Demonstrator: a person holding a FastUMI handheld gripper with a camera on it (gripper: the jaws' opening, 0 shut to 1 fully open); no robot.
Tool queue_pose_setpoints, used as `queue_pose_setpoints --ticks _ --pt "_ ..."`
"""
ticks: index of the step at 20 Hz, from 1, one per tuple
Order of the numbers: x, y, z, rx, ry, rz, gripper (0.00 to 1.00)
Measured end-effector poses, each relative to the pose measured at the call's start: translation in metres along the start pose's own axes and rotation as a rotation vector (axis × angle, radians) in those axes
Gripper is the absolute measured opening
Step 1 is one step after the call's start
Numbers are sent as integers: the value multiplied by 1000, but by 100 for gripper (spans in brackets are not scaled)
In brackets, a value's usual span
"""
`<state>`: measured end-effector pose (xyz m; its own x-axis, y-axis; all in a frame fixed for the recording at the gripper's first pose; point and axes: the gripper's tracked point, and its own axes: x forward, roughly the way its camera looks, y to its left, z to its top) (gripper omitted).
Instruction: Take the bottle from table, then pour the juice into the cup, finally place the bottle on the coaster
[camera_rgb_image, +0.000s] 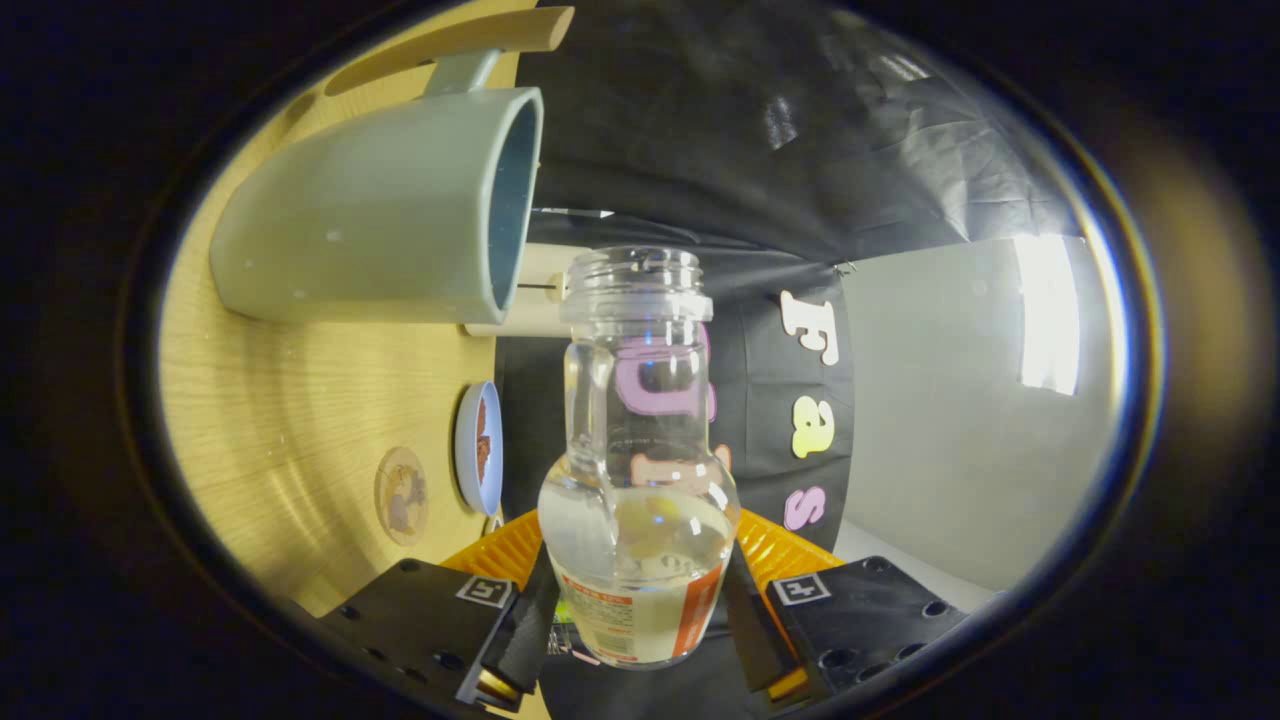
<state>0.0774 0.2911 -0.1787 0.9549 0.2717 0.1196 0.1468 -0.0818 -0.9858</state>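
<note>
Bottle (637, 470) in gripper (640, 625), beside cup (385, 205)

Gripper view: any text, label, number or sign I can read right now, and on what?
Bottle, held between the gripper fingers: its label carries print, too small and blurred to read.
Two square marker tags on the gripper: coded patterns, no words.
Cup, coaster: no text visible.

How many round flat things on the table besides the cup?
2: a coaster on the table, and a small dish beside it, both left of the held bottle. Others may be hidden.
</note>
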Motion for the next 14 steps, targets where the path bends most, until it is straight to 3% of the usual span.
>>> queue_pose_setpoints --ticks 14 --pt "3 -4 2 -58 -8 -28 78"
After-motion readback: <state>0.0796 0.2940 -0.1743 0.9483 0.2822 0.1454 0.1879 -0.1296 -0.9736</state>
